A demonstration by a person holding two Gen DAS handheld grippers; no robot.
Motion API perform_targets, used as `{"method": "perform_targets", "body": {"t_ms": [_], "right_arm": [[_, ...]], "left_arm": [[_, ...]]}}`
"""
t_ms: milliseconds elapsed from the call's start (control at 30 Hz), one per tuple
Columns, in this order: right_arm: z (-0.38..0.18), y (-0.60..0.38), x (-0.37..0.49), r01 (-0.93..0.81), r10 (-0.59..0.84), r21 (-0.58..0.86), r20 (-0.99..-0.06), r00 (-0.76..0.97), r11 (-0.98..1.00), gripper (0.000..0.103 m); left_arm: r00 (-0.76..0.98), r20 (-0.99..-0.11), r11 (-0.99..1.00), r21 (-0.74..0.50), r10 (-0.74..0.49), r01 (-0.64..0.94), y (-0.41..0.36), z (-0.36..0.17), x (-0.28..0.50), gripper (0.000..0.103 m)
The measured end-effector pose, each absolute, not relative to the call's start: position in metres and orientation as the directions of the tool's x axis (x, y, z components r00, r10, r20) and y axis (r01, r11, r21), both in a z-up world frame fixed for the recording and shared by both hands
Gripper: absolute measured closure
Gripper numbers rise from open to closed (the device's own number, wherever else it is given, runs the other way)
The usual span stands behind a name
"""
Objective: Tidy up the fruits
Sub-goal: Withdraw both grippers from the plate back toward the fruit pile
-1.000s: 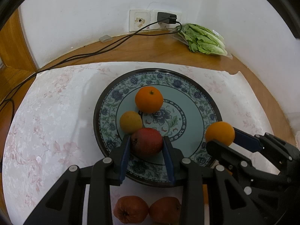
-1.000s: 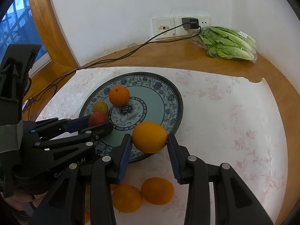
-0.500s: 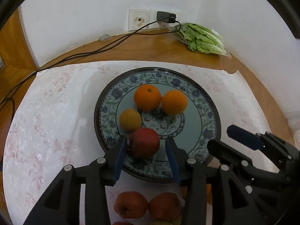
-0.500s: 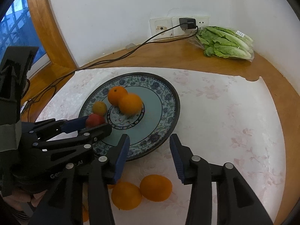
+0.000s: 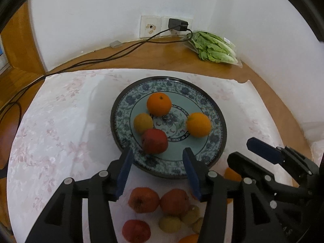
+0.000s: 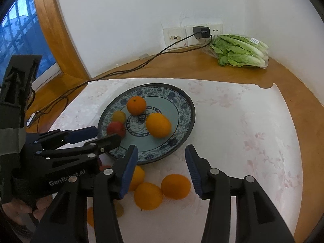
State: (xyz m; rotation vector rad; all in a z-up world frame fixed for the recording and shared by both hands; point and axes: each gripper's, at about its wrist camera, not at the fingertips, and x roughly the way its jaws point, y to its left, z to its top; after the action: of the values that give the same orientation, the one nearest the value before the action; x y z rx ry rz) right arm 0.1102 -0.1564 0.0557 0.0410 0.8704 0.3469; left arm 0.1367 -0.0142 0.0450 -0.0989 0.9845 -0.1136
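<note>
Watching the blurred orange (image 5: 198, 124) at 3 o'clock on the patterned plate (image 5: 214, 109), we judge it may roll off. Our left gripper (image 5: 158, 171) and right gripper (image 6: 161, 168) are opening, empty. The plate also holds another orange (image 5: 159, 104), a yellowish fruit (image 5: 143, 123), possibly a plum, and a red apple (image 5: 155, 143).

Beyond the matt black plastic claw (image 5: 157, 162), the plate (image 5: 214, 109) looked glazed and glossy; the cloth (image 5: 60, 111) under it was smooth with faint sheen, the wooden table (image 5: 162, 58) farther off polished.
</note>
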Motion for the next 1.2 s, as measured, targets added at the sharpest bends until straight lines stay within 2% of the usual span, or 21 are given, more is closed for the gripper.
{"method": "perform_targets", "body": {"t_ms": [567, 1200], "right_arm": [[0.057, -0.162, 0.079, -0.259, 0.31, 0.189, -0.745, 0.59, 0.947, 0.053], [0.048, -0.164, 0.053, -0.235, 0.312, 0.213, -0.765, 0.564, 0.948, 0.053]], "left_arm": [[0.553, -0.821, 0.987, -0.156, -0.143, 0.024, 0.006, 0.057, 0.102, 0.049], [0.539, -0.829, 0.985, -0.174, -0.148, 0.003, 0.015, 0.046, 0.067, 0.048]]}}
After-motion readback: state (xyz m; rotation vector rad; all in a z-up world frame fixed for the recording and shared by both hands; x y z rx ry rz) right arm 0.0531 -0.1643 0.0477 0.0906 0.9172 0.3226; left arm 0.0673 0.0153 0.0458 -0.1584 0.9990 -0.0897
